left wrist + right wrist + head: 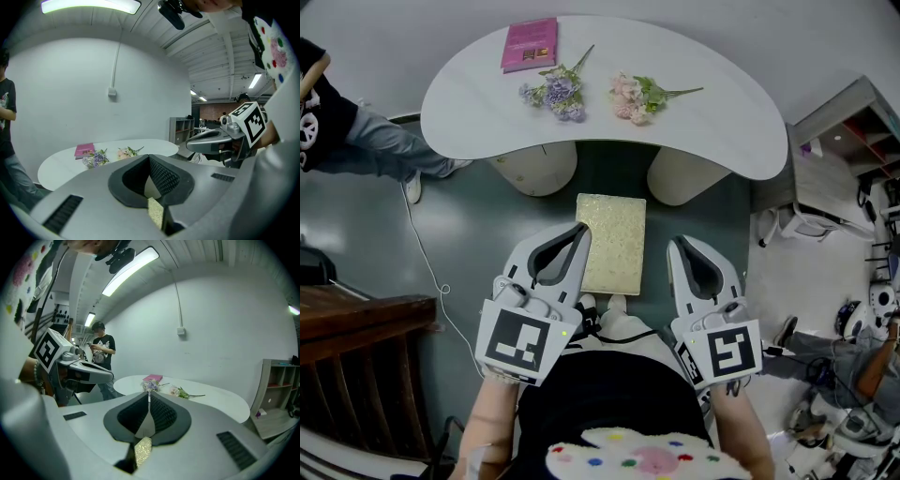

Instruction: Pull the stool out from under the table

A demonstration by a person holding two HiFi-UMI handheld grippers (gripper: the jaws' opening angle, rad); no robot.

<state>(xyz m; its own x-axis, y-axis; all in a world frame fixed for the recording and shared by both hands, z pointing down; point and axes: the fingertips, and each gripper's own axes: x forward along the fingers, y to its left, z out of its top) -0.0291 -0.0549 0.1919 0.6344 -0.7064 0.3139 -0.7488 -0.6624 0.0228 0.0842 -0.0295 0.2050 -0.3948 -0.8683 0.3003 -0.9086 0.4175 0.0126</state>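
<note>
The stool (611, 242), a rectangular seat with a pale gold, grainy top, stands on the dark floor (487, 234) just in front of the desk's (469, 103) near, hollowed edge, between the two rounded pedestals (534, 169) that bear the desk. From the head view its whole top shows clear of that edge, so it looks largely out already; its legs are hidden beneath the seat. The left gripper (579, 230) lies along the seat's left side and the right gripper (678, 242) a little off its right side. Both have their jaws pressed together with nothing between them, and only a sliver of gold seat shows below the pads in each gripper view. The seat looks padded on top with a stiff frame, and probably light enough to drag. The smooth floor should let it slide, though a pull taken high up could tip it toward the person. The best hold is likely the seat's side edges or its near edge, pinched across the rim, and for that the jaws must first be opened.
</note>
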